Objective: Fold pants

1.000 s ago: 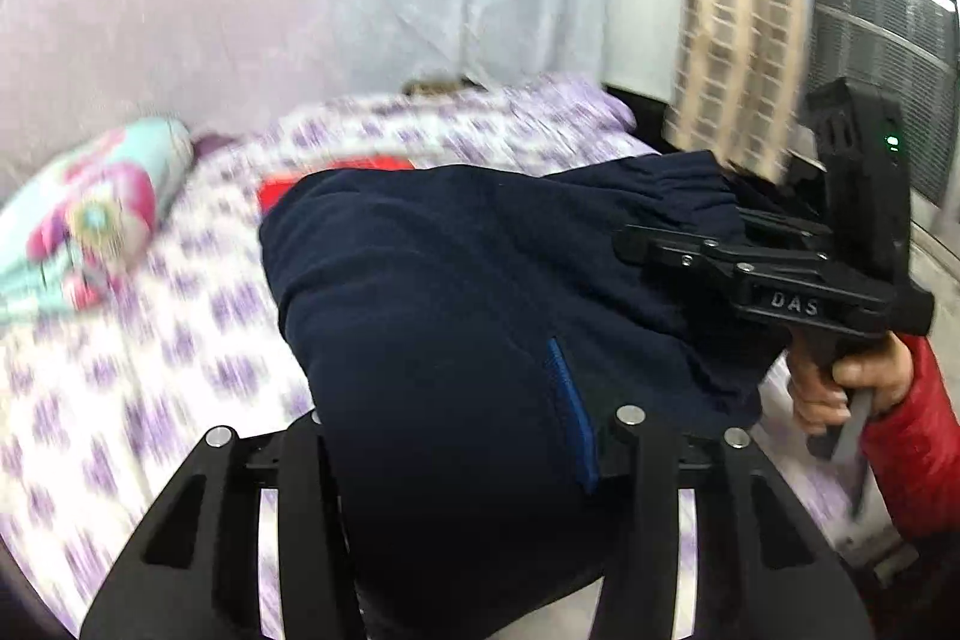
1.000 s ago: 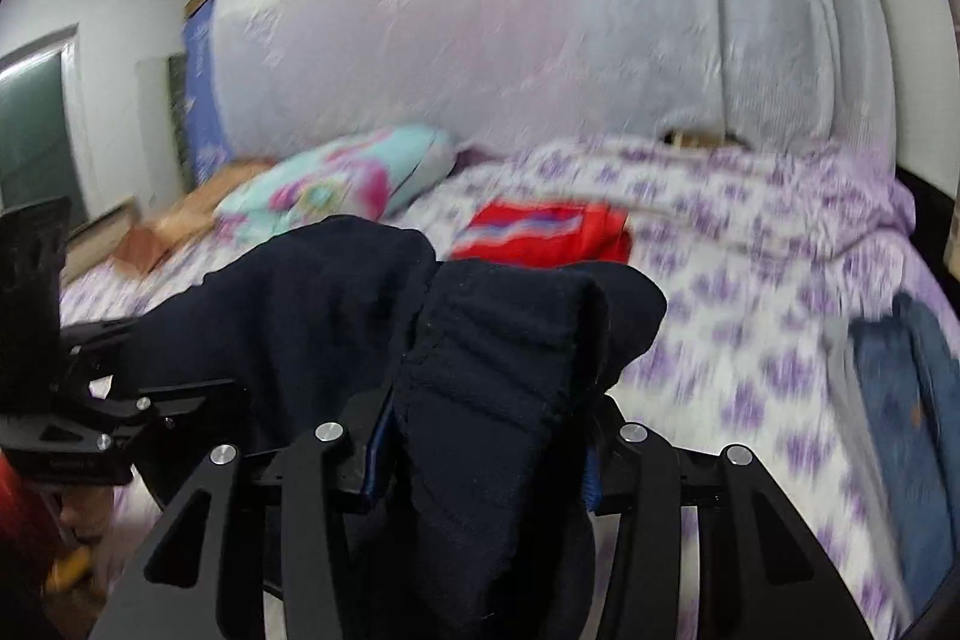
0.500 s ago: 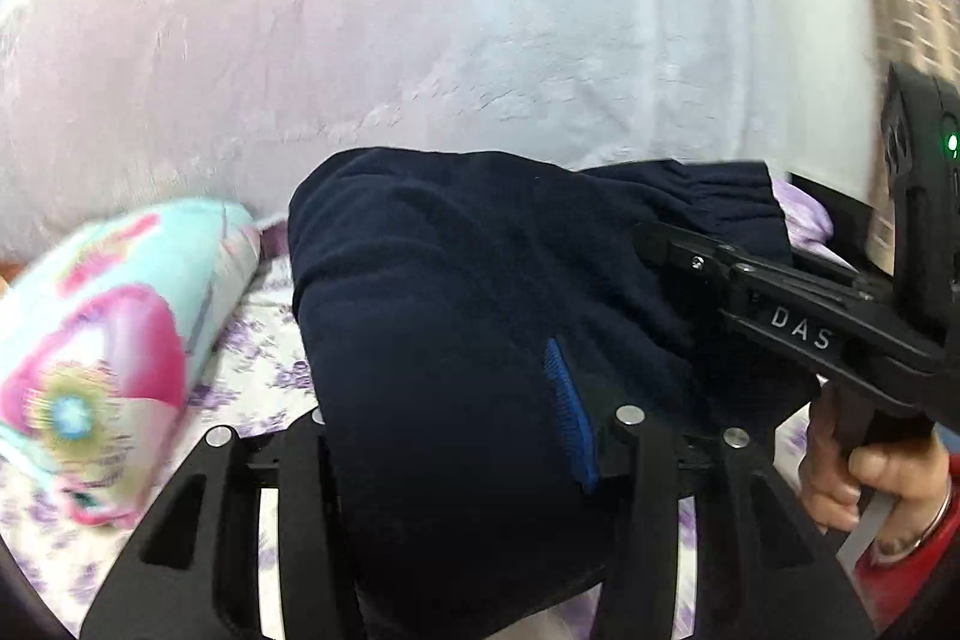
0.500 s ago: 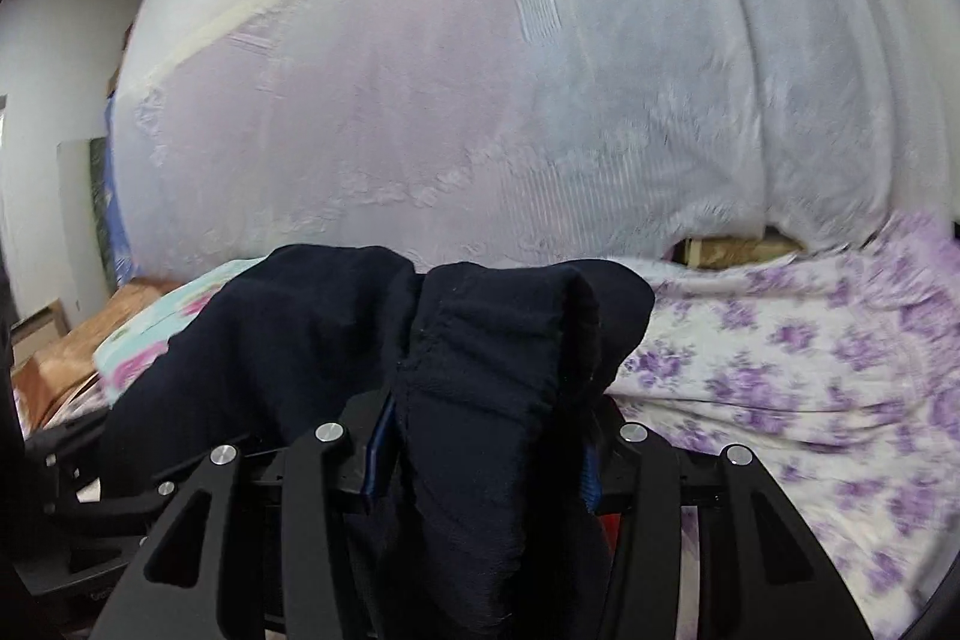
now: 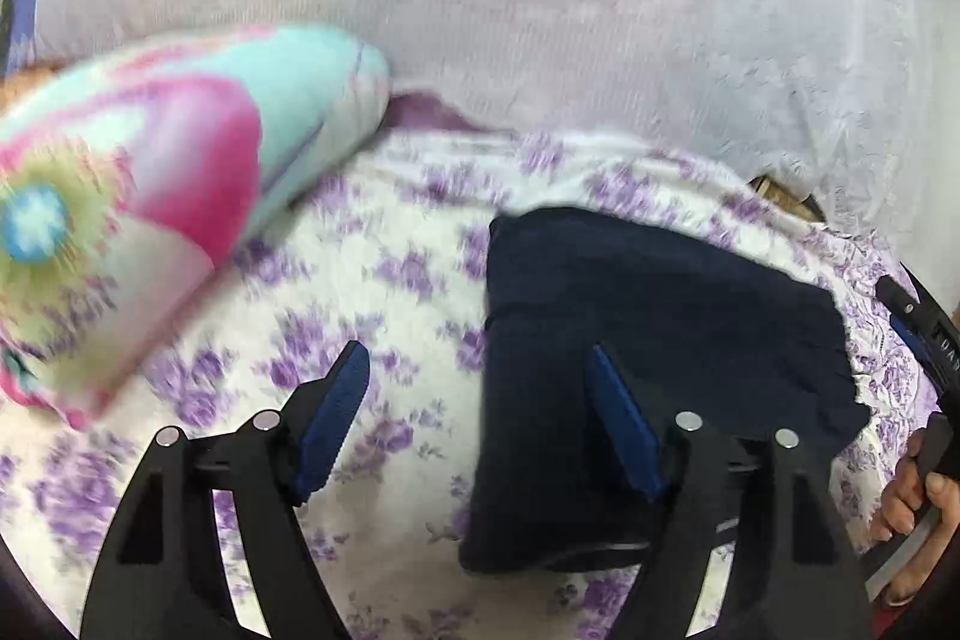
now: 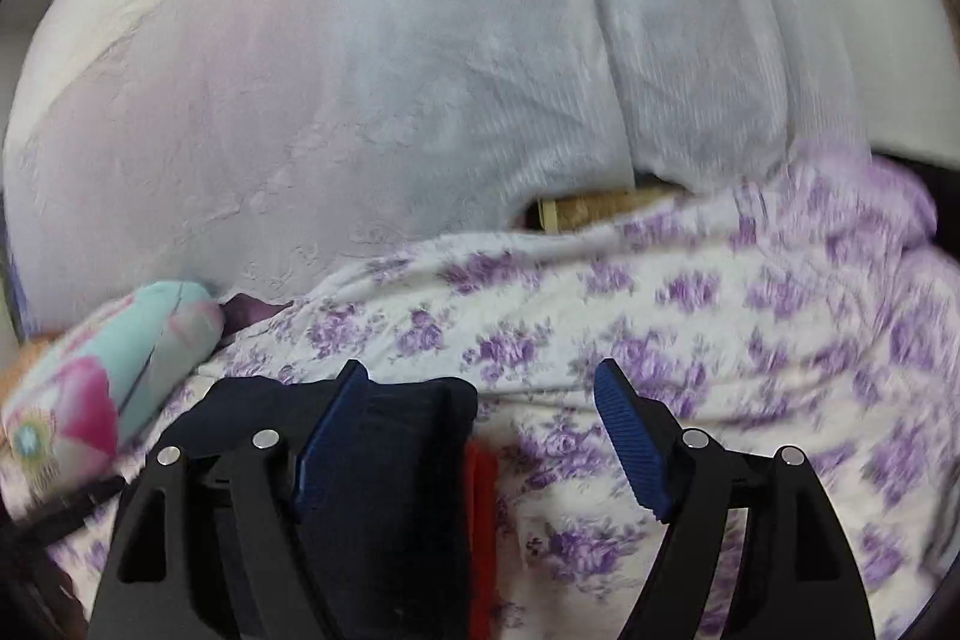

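Grippers both spread apart, nothing between the blue pads. Left gripper (image 5: pixel 477 388) hangs over the bedspread (image 5: pixel 384 280), its right finger over the left part of the pants (image 5: pixel 660 340). Right gripper (image 6: pixel 480 412) hangs wide too, its left finger over the pants (image 6: pixel 384 460). Pants: navy, folded into a squarish bundle, lying flat on the purple-flowered bedspread, nearer its right edge in the left view. Red cloth (image 6: pixel 482 508) peeks out just beside the bundle's right edge. Person's hand (image 5: pixel 915 514) at the right rim grips the other tool's handle. Farther left, a pink-and-teal pillow (image 5: pixel 150 196), blurred. Behind everything, white netting (image 6: pixel 420 70).
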`<act>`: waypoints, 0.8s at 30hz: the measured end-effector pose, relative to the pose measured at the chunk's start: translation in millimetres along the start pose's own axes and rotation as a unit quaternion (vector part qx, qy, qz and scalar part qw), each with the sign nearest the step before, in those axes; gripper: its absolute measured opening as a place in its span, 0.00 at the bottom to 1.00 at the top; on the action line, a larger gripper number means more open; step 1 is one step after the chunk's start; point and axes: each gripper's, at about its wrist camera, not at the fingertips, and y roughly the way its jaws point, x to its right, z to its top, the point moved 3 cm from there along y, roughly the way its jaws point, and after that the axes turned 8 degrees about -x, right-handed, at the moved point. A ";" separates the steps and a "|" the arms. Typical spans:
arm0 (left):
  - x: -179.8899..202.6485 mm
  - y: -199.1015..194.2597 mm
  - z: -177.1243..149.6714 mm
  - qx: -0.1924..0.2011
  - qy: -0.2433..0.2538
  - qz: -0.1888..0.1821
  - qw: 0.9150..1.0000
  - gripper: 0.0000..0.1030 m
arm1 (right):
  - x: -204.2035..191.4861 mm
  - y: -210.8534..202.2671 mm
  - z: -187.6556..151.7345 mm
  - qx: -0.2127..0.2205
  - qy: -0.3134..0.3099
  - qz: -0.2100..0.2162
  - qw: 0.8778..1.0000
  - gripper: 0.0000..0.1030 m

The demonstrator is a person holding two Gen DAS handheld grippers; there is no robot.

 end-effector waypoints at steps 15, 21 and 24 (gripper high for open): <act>34.8 18.4 -21.7 -0.005 0.113 0.090 0.990 0.94 | -60.7 21.9 -69.1 -0.058 -0.161 -0.091 0.981 0.96; 60.3 -14.4 -51.3 0.008 0.161 0.120 0.979 0.95 | -47.0 3.1 -79.0 -0.081 -0.106 -0.082 0.988 0.97; 65.0 -32.6 -69.9 0.002 0.164 0.106 0.981 0.95 | -45.2 -27.5 -85.1 -0.051 -0.092 -0.092 0.990 0.97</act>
